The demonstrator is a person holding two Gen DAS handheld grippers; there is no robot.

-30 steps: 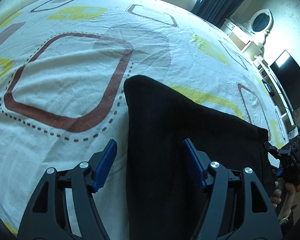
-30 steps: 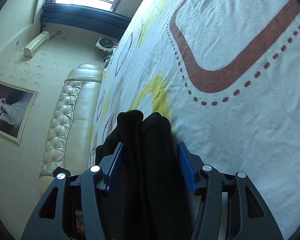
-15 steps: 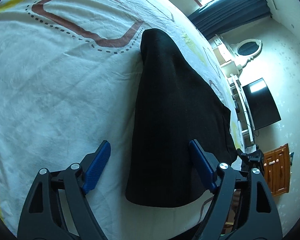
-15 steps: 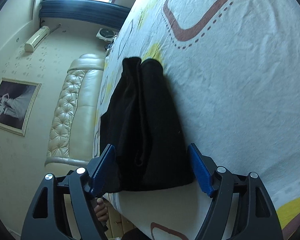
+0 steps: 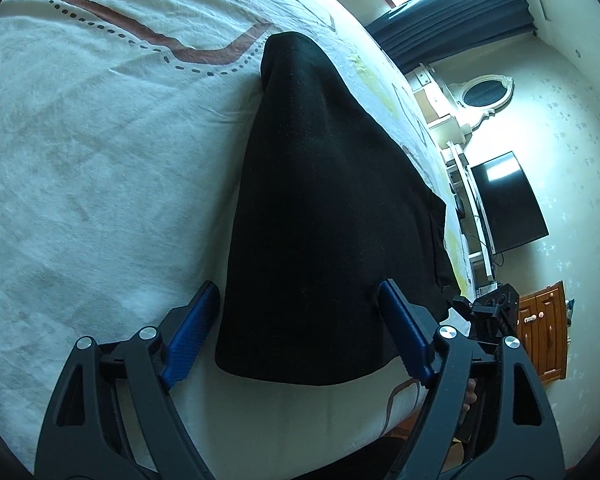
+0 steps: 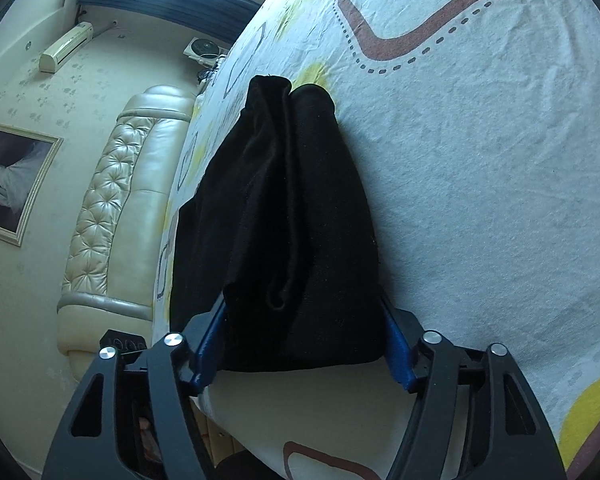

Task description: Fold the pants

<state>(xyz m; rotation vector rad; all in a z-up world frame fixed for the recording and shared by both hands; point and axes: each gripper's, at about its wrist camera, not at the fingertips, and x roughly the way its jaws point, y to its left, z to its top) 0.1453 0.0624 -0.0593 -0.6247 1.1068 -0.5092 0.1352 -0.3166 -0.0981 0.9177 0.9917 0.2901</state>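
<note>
The left gripper (image 5: pixel 300 336) stands wide, its 2 blue pads flanking but clear of the folded black pants (image 5: pixel 324 216) lying on the patterned bedsheet (image 5: pixel 100 160) near the bed's edge. The right gripper (image 6: pixel 304 344), jaws just closing, brackets the bundle's end; whether its pads (image 6: pixel 398 354) press the cloth is hidden by fabric.

Both tongs look the same: matte black plastic arms with triangular cutouts, two shiny silver screw heads on each side, and ribbed blue pads on the fingers. That goes for the left tongs (image 5: pixel 298 332) and the right tongs (image 6: pixel 306 344). Pretty chunky frames overall.
</note>
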